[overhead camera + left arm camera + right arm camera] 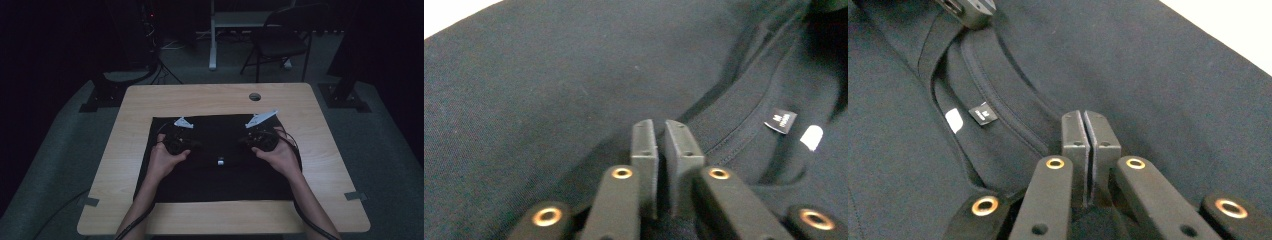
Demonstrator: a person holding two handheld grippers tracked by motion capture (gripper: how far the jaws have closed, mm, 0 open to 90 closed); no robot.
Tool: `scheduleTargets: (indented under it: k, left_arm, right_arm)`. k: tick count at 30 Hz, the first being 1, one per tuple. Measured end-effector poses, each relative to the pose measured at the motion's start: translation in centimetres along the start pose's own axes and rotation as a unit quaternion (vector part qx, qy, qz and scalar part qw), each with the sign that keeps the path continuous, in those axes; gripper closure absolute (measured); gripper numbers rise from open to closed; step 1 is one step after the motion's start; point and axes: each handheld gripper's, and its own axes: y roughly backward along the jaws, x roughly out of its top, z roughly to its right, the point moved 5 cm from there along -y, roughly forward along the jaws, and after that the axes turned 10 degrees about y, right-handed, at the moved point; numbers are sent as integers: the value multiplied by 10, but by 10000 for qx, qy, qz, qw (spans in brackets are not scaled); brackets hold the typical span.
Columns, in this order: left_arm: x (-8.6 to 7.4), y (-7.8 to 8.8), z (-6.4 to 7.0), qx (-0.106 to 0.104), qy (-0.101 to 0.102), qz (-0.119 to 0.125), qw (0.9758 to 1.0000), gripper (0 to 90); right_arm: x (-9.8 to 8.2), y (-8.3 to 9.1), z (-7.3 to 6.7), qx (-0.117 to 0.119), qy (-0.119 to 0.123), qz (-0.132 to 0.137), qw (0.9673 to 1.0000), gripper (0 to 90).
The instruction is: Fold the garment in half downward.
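Now both hands (167, 159) are resting low on the black shirt (220, 175), left gripper (663, 131) and right gripper (1084, 122) each clenched on its fabric by the collar; the neck label (781, 120) is showing an "M".

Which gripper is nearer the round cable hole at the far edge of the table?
Right. The right gripper rests on the black shirt almost directly nearside of the hole; the left gripper rests on the shirt well off to the hole's left.

Matt black cloth shirt (574, 90) (fine knit) on pale wood table (210, 97).
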Motion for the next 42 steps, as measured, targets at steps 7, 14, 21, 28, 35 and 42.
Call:
scheduleTargets:
  k: [7,14,21,28,35,42]
  left_arm:
    - [2,14,7,-107,-53,137,9998,869]
    - [-2,21,14,-245,-73,144,9996,864]
    - [-9,40,31,-315,-333,226,9987,865]
    - [-18,67,56,-371,-645,351,9966,866]
    - [-42,83,68,-493,-707,415,9954,866]
    - [-81,71,73,-578,-643,92,9962,865]
  right_arm:
    - [-3,5,-4,31,39,68,10000,882]
    - [-6,10,-13,56,113,65,9999,880]
    - [-16,22,-30,110,179,157,9997,880]
    - [-16,46,-53,153,449,296,9984,883]
    - [-19,68,-66,433,505,543,9963,883]
    - [-37,65,-86,815,546,414,9943,883]
